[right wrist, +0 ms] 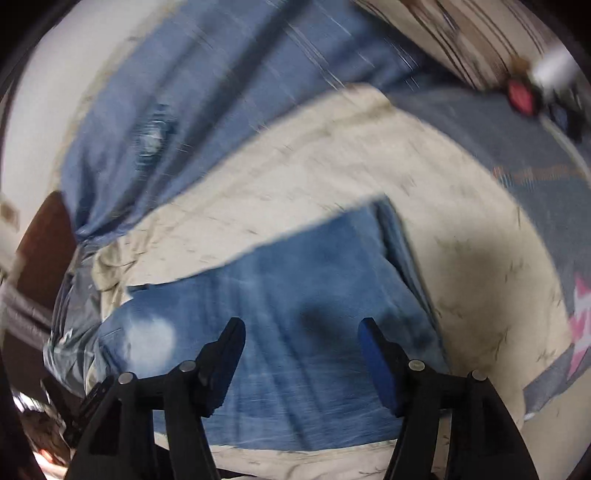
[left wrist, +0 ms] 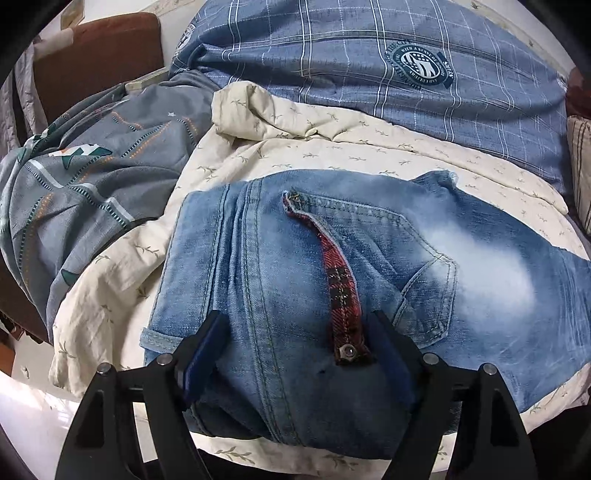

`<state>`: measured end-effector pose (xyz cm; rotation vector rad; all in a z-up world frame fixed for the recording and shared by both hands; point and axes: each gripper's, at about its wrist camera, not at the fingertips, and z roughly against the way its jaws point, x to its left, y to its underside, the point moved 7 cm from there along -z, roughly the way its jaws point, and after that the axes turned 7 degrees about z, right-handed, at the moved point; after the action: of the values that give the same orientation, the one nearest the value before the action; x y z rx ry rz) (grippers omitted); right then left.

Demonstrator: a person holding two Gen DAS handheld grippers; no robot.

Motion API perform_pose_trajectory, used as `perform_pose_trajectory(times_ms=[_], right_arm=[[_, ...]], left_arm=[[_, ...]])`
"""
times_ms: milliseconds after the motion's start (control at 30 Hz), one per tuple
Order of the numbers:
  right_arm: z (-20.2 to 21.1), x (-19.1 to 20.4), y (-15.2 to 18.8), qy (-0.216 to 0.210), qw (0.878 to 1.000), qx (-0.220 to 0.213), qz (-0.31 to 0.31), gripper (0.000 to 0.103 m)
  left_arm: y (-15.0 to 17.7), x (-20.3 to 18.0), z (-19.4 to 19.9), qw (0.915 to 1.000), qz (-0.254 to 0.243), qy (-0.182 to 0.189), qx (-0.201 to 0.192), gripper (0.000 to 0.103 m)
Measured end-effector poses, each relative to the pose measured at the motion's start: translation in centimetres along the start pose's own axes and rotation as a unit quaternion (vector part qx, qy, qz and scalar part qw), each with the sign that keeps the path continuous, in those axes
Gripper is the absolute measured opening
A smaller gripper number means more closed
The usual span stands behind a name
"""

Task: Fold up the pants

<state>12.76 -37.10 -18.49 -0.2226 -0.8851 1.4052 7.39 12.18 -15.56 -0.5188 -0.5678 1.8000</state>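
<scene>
The pants are faded blue jeans (left wrist: 369,266), folded into a compact bundle on a cream leaf-print quilt (left wrist: 332,147). A red plaid pocket flap (left wrist: 341,295) with a metal snap lies on top. My left gripper (left wrist: 299,328) is open, its fingers straddling the near edge of the jeans at the waistband. In the blurred right wrist view the jeans (right wrist: 295,295) lie below my right gripper (right wrist: 299,332), which is open and hovers over the denim, holding nothing.
A blue checked duvet (left wrist: 369,62) lies behind the quilt. A grey patterned blanket (left wrist: 85,177) is heaped at the left, with a brown headboard or chair (left wrist: 99,55) beyond. A striped pillow (right wrist: 461,33) and grey patterned bedding (right wrist: 535,166) lie at the right.
</scene>
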Motion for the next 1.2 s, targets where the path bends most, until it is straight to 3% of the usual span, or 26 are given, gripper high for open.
perform_pose_trajectory(times_ms=[67,100,133,167,200,267,433,500,533,667,800,933,1200], right_arm=[[-0.4,0.0,0.1,0.012,1.000,0.002,0.002,0.071],[-1.4,-0.6,0.6,0.020,1.000,0.021,-0.002,0.072],[-3.3,-2.1,1.7,0.039,0.997,0.067,-0.014,0.073],[-4.2,-2.4,2.2,0.039,0.996,0.078,-0.014,0.072],[-3.9,-2.2,1.9,0.042,0.997,0.058,0.000,0.072],[-3.0,-1.5,1.5,0.053,0.996,0.065,-0.001,0.072],[-0.5,0.4,0.9,0.032,0.999,0.021,0.018,0.073],[-1.9,-0.5,1.5,0.057,0.997,0.045,0.019,0.075],[-3.9,-1.6,2.4,0.063,0.994,0.088,0.008,0.076],[-2.3,-1.0,1.7,0.048,0.997,0.062,0.005,0.075],[1.5,0.3,1.2,0.013,1.000,0.005,0.002,0.075],[4.6,-0.7,2.8,-0.024,0.998,-0.031,-0.053,0.075],[5.2,-5.1,7.3,-0.049,0.987,-0.014,-0.150,0.075]], left_arm=[[0.4,-0.1,-0.1,1.0000,0.000,-0.001,0.002,0.080],[0.5,-0.1,-0.1,1.0000,0.001,0.000,0.001,0.080],[0.5,0.0,-0.1,1.0000,0.003,0.003,0.001,0.080],[0.5,0.0,-0.1,1.0000,0.002,0.003,0.003,0.080],[0.5,0.0,0.0,1.0000,0.001,0.004,0.003,0.080],[0.5,0.1,0.0,1.0000,0.002,0.008,0.004,0.080],[0.5,0.0,-0.1,0.9999,0.001,0.010,0.004,0.080],[0.5,0.0,-0.1,0.9999,0.004,0.010,0.005,0.080],[0.5,-0.1,-0.1,0.9999,0.002,0.009,0.006,0.080],[0.3,-0.2,0.3,1.0000,-0.004,0.005,0.006,0.080],[-0.6,-0.4,1.9,0.9998,0.008,0.011,-0.012,0.080],[-1.6,-1.9,3.9,0.9991,0.007,0.029,-0.030,0.080],[-0.2,-8.1,4.6,0.9964,-0.030,0.077,-0.017,0.080]])
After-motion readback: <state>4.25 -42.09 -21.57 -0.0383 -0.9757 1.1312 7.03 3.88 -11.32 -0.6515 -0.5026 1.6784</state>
